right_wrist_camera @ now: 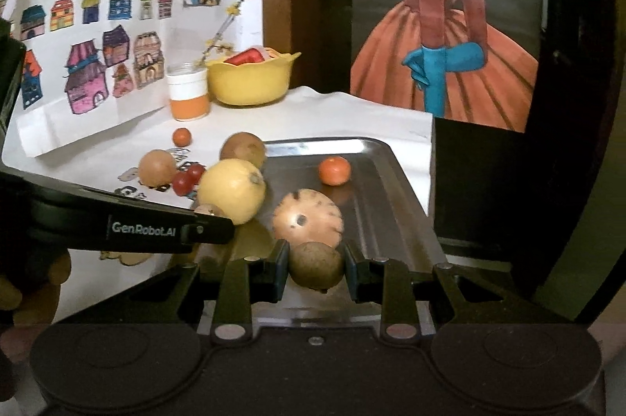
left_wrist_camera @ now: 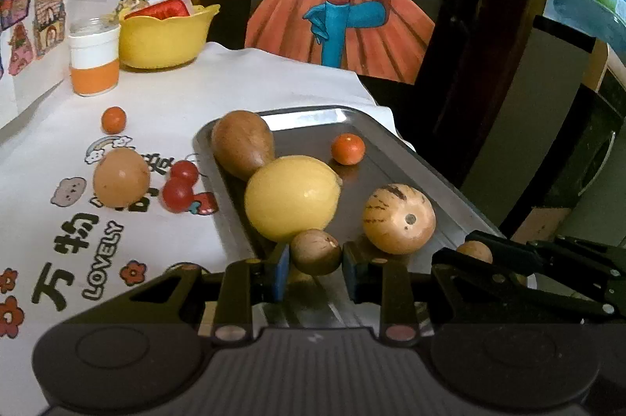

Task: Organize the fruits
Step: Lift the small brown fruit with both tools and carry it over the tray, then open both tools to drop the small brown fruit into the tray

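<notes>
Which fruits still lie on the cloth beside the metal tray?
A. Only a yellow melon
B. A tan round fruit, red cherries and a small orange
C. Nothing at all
B: the tan round fruit, red cherries and small orange sit on the cloth left of the metal tray.

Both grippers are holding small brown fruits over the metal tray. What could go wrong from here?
1. The left gripper and right gripper work close together and may collide.
2. Released, the small brown round fruit might nudge the large yellow round fruit beside it.
3. The shallow rim of the silver metal tray may let fruits roll off.
</notes>
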Demonstrator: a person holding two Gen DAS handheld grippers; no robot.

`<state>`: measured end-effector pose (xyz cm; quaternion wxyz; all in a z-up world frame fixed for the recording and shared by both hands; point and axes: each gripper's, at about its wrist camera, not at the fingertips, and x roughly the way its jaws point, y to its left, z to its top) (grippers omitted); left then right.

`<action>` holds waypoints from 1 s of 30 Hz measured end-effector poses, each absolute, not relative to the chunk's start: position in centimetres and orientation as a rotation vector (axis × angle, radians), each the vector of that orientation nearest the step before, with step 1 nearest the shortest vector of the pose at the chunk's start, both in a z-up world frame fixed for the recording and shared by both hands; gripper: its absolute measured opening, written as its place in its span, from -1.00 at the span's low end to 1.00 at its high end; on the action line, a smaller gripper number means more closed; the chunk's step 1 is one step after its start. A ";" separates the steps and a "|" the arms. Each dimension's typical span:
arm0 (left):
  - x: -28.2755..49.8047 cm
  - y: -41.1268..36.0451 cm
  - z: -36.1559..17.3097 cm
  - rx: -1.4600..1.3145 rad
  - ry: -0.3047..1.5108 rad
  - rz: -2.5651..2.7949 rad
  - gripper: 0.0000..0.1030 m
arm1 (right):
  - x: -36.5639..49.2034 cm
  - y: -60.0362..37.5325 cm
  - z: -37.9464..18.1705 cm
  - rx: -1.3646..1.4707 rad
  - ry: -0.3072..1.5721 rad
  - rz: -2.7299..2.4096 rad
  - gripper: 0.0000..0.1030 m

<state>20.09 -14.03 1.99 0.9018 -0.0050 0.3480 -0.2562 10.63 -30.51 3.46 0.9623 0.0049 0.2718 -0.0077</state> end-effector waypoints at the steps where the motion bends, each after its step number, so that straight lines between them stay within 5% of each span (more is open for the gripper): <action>1: 20.2 -14.2 1.9 -0.007 0.722 -0.531 -0.39 | 10.6 -30.7 3.3 0.014 0.554 -0.019 -0.39; 30: 19.9 -15.1 1.1 0.010 0.742 -0.528 -0.39 | 10.9 -31.4 1.8 0.048 0.602 -0.034 -0.38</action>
